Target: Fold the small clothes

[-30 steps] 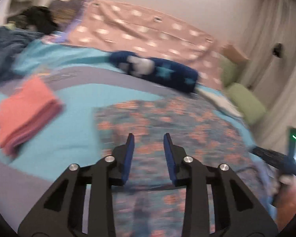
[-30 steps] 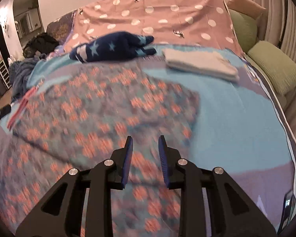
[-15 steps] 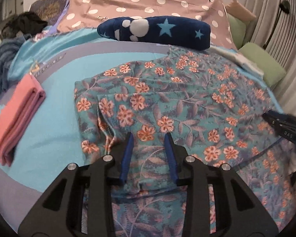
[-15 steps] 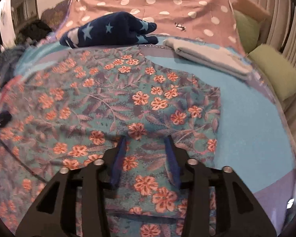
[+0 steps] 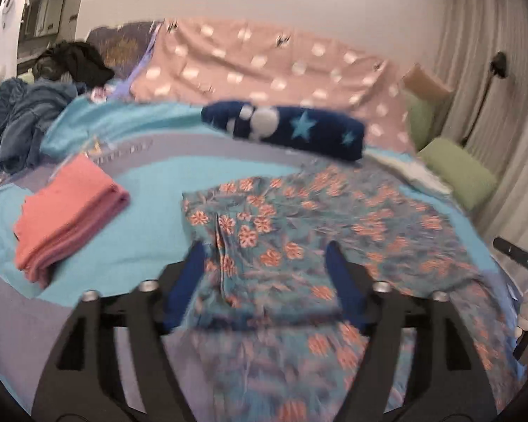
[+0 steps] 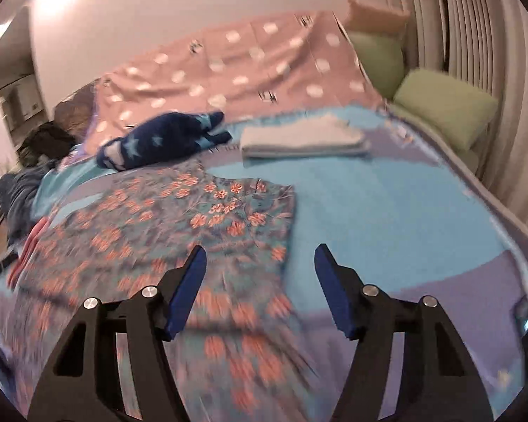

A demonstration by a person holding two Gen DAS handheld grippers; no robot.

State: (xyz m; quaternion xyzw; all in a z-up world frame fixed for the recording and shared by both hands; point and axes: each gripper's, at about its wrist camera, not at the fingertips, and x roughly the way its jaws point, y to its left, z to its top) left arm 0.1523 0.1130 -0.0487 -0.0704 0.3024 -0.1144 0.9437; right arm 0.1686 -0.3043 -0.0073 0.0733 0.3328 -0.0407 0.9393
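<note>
Left gripper (image 5: 265, 267) jaws just sprung apart, nothing clamped. Right gripper (image 6: 260, 270) jaws wide too, empty. One floral garment (image 5: 299, 232) flat on bed (image 6: 387, 218), under both. Left view only: one pink folded stack (image 5: 70, 211). Right view clearer: one white folded stack (image 6: 299, 137). Beyond, one navy star bundle (image 5: 288, 130), polka-dot cover (image 6: 246, 66), two green cushions (image 6: 443, 105), curtain.

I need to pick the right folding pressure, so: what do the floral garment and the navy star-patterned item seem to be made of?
The teal garment with orange flowers looks like thin, matte woven fabric, perhaps cotton or viscose: it lies flat with fine creases and a crisp folded edge. The navy star-patterned item looks like thick, fuzzy fleece or terry: it bulges softly and its outline is plush. Motion blur leaves both uncertain.
</note>
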